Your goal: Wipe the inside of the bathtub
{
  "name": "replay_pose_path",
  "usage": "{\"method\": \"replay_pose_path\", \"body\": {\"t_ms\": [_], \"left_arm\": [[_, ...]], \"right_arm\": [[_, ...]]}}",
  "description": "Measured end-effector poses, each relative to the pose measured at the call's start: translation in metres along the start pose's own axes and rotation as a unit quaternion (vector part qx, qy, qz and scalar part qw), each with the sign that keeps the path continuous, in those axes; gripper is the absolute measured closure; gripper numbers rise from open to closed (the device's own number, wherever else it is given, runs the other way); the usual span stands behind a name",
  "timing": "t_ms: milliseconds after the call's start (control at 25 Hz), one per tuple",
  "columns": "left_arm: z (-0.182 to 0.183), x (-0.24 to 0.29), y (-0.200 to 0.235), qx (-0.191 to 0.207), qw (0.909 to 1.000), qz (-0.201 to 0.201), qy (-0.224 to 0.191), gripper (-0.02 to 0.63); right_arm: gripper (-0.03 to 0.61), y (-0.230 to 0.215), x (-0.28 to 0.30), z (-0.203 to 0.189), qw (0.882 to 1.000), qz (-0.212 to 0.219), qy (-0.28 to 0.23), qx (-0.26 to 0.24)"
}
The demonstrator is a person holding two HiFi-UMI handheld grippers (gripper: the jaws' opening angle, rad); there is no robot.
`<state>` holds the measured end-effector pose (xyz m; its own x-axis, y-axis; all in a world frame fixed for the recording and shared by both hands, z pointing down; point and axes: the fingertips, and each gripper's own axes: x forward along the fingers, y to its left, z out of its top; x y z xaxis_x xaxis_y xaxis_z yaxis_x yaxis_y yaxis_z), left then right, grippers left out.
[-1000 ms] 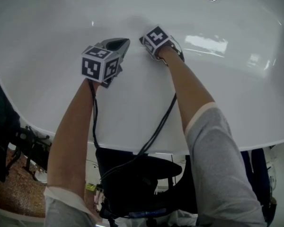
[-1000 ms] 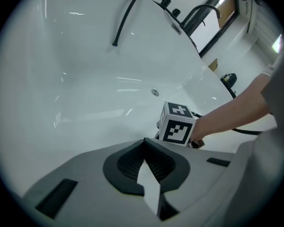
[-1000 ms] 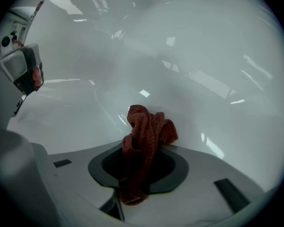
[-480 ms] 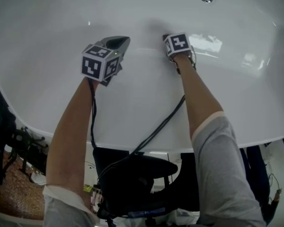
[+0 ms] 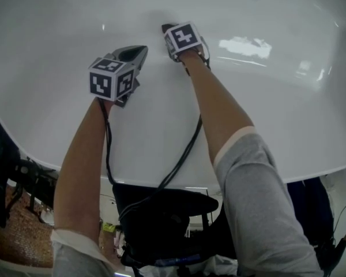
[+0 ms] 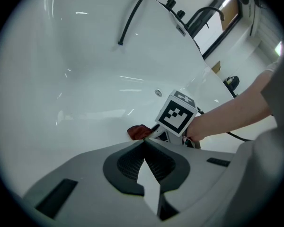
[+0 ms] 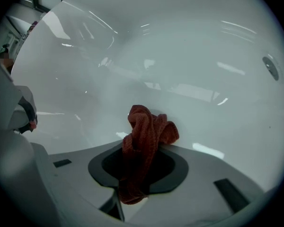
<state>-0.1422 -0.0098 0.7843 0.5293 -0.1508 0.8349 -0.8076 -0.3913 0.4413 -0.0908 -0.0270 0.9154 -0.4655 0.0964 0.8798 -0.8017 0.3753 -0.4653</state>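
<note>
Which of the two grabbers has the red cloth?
The right gripper. Its jaws are clamped on the red cloth, which bunches up past their tips. The left gripper is shut with nothing in it.

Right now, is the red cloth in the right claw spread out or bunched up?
Bunched up. The cloth sits as a twisted lump pinched in the right claw, folds piled together, nothing laid flat.

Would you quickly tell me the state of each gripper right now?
Left gripper: shut, nothing between its jaws.
Right gripper: shut on the red cloth.
</note>
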Motion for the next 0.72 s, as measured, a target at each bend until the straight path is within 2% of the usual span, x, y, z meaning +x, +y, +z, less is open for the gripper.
{"method": "replay_pose_path", "body": {"t_ms": [40, 120, 200, 320, 440, 520, 600, 640, 720], "left_arm": [[0.002, -0.001, -0.003, 0.001, 1.0000, -0.003, 0.000, 0.606], [0.007, -0.002, -0.006, 0.008, 0.9999, -0.008, -0.004, 0.606], [0.012, -0.003, -0.007, 0.013, 0.9998, -0.009, -0.007, 0.606], [0.016, -0.005, -0.011, 0.017, 0.9997, -0.012, -0.011, 0.606], [0.016, -0.003, -0.014, 0.016, 0.9997, -0.016, -0.012, 0.606], [0.015, 0.000, -0.015, 0.013, 0.9997, -0.018, -0.013, 0.606], [0.013, 0.002, -0.014, 0.011, 0.9997, -0.019, -0.014, 0.606], [0.011, 0.003, -0.012, 0.011, 0.9997, -0.018, -0.014, 0.606], [0.007, 0.005, -0.008, 0.009, 0.9998, -0.013, -0.013, 0.606]], "right_arm": [[0.466, -0.001, -0.004, -0.001, 1.000, 0.012, -0.010, 0.007], [0.466, -0.024, -0.018, -0.011, 1.000, -0.005, -0.013, 0.021], [0.466, -0.062, -0.035, -0.028, 0.998, -0.049, -0.002, 0.042], [0.466, -0.125, -0.066, -0.068, 0.988, -0.122, 0.029, 0.089], [0.465, -0.158, -0.086, -0.093, 0.978, -0.160, 0.033, 0.132], [0.465, -0.162, -0.089, -0.099, 0.975, -0.182, 0.042, 0.120], [0.465, -0.158, -0.090, -0.098, 0.972, -0.212, 0.062, 0.082], [0.465, -0.151, -0.088, -0.097, 0.972, -0.215, 0.073, 0.067], [0.465, -0.123, -0.075, -0.093, 0.977, -0.185, 0.091, 0.048]]}}
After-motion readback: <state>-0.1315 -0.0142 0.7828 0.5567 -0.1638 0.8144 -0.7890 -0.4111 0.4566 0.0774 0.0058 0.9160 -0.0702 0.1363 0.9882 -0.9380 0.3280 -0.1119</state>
